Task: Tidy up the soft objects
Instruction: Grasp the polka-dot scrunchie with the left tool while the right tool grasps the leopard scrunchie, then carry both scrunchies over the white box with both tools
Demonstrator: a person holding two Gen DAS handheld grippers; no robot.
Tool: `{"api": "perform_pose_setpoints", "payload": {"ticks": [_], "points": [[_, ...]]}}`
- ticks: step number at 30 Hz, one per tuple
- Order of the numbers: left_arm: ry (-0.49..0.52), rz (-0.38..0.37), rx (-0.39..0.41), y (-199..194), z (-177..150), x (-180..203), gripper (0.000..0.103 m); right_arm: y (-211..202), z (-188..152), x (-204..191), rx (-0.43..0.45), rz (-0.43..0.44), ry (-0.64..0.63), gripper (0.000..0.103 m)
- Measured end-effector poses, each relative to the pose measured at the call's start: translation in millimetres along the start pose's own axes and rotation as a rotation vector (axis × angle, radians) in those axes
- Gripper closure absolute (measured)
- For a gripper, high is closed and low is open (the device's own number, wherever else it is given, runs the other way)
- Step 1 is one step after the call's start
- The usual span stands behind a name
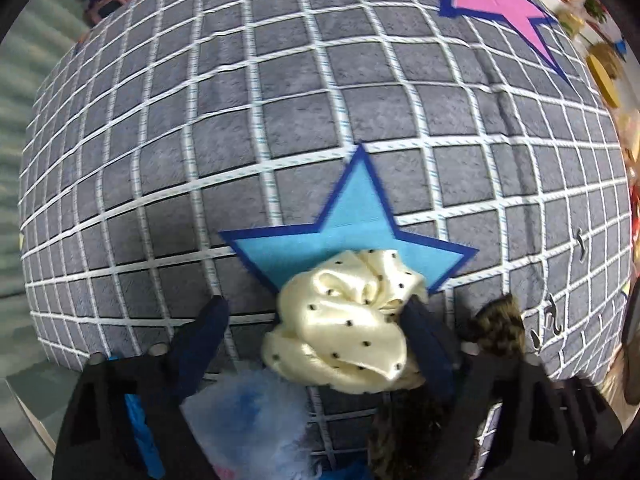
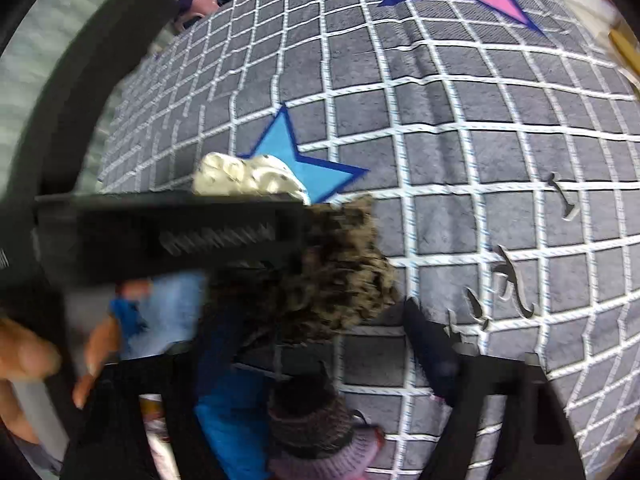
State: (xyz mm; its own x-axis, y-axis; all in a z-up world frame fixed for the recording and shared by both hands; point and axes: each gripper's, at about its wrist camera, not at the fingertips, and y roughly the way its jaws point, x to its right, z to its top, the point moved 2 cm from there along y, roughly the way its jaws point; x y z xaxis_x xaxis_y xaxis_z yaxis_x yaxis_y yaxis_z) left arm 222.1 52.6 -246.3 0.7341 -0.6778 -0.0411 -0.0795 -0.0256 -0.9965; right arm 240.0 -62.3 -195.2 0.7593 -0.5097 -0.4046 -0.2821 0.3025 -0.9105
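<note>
A cream satin scrunchie (image 1: pixel 348 320) with small dark dots lies on the light blue star (image 1: pixel 352 228) of a grey checked mat (image 1: pixel 280 120). My left gripper (image 1: pixel 318 316) is open around it, the right finger touching its edge. A leopard-print furry scrunchie (image 1: pixel 500 320) lies just right of that finger. In the right wrist view the leopard scrunchie (image 2: pixel 340 268) sits between my right gripper's (image 2: pixel 320 320) open fingers, under the left gripper's body (image 2: pixel 180 232). The cream scrunchie (image 2: pixel 248 176) shows behind it.
A pink star (image 1: pixel 496 4) marks the mat's far right corner. A white and blue fluffy item (image 1: pixel 248 420) lies under the left gripper. A dark grey and pink soft item (image 2: pixel 320 432) and blue fabric (image 2: pixel 228 420) lie near the right gripper. A hand (image 2: pixel 36 360) holds the left gripper.
</note>
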Motion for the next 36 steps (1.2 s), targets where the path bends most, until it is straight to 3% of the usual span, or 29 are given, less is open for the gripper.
{"api": "perform_pose_setpoints", "payload": {"ticks": [3, 4, 5, 6, 8, 14, 15, 16, 17, 18, 19, 21, 25, 27, 28, 30, 31, 32, 36], "points": [[0.014, -0.053, -0.016, 0.4, 2.1, 15.1, 0.046, -2.9, 10.0, 1.0, -0.035, 0.056, 0.005, 0.065], [0.022, -0.059, -0.012, 1.7, 4.5, 24.3, 0.059, -7.9, 10.9, -2.2, -0.03, 0.069, -0.017, 0.079], [0.043, -0.074, -0.011, 0.8, 5.1, 31.3, 0.077, -13.1, 13.9, -1.8, -0.026, 0.061, -0.035, 0.084], [0.052, -0.084, -0.015, 1.1, 5.4, 35.4, 0.081, -19.2, 18.1, -1.7, -0.021, 0.049, -0.053, 0.087], [0.055, -0.076, 0.001, -5.1, 10.1, 42.4, 0.083, -30.9, 16.9, -1.5, -0.002, 0.05, -0.075, 0.101], [0.028, -0.066, 0.032, -23.3, 13.7, 43.7, 0.084, -61.1, 16.6, 41.1, 0.045, -0.074, 0.018, 0.101], [0.02, -0.071, 0.033, -24.8, 12.7, 37.9, 0.084, -65.4, 15.6, 46.6, 0.062, -0.088, 0.004, 0.098], [0.012, -0.074, 0.037, -25.4, 13.2, 33.6, 0.084, -66.5, 16.7, 45.4, 0.057, -0.077, -0.016, 0.085], [0.004, -0.078, 0.044, -27.6, 13.3, 30.2, 0.084, -63.7, 18.6, 41.2, 0.026, -0.063, -0.032, 0.052], [-0.002, -0.082, 0.051, -30.1, 13.9, 27.8, 0.084, -60.2, 21.3, 36.7, 0.006, -0.052, -0.043, 0.032], [-0.007, -0.078, 0.059, -32.4, 14.3, 25.8, 0.084, -56.6, 20.7, 30.0, 0.007, -0.028, -0.06, 0.022], [-0.028, -0.072, 0.07, -39.5, 14.9, 15.2, 0.084, -46.3, 23.4, 9.7, 0.025, -0.014, -0.097, 0.022], [-0.059, -0.061, 0.1, -52.6, 16.6, -7.7, 0.084, -9.5, 30.2, -14.1, -0.029, -0.094, -0.107, 0.022], [-0.07, -0.058, 0.112, -60.2, 14.1, -8.7, 0.084, 12.2, 27.7, -14.8, -0.063, -0.156, -0.123, 0.029], [-0.071, -0.059, 0.115, -65.4, 12.5, -23.7, 0.084, 19.1, 25.7, -13.3, -0.082, -0.181, -0.118, 0.037], [-0.07, -0.066, 0.122, -74.1, 8.2, -30.7, 0.084, 20.3, 24.2, -15.3, -0.063, -0.192, -0.125, 0.071], [-0.068, -0.068, 0.123, -77.9, 4.2, -31.5, 0.084, 21.0, 23.7, -14.3, -0.076, -0.206, -0.125, 0.08], [-0.064, -0.068, 0.126, -82.3, 1.3, -31.4, 0.084, 19.9, 25.0, -10.4, -0.081, -0.191, -0.103, 0.084], [-0.039, -0.089, 0.158, -117.7, -22.6, -35.3, 0.084, -19.8, 24.4, 18.9, -0.004, -0.14, -0.007, 0.085]]}}
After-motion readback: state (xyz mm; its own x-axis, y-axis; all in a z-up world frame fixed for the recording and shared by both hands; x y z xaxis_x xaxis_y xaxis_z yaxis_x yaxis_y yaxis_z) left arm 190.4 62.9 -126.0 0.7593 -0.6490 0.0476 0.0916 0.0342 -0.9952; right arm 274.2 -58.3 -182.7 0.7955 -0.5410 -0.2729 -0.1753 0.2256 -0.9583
